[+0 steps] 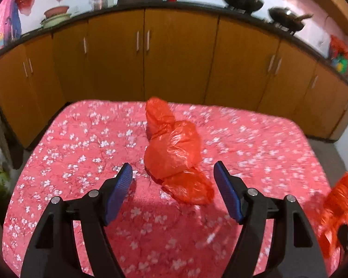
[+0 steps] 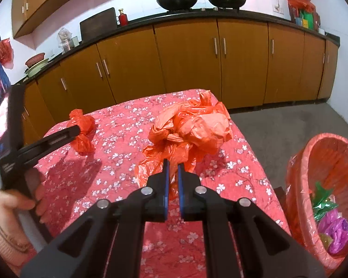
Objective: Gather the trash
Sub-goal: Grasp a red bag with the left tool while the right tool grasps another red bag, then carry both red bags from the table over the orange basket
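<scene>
Two grippers | right gripper [image 2: 171, 165] fingers pinching big red bag [image 2: 192, 129] near surface [image 2: 85, 180] right edge | left gripper [image 1: 174, 173] fingers spread before twisted bag [image 1: 174, 150], mid-surface | risk: thin plastic slips before basket [image 2: 299, 185]

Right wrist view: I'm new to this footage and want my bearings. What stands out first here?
The crumpled orange plastic bag on the pink floral tablecloth draws the eye first; the right gripper has its jaws shut on a trailing edge of it. Beside the table on the right stands a red basket with colourful wrappers inside. To the left, the left gripper is open near a smaller twisted orange bag.
</scene>
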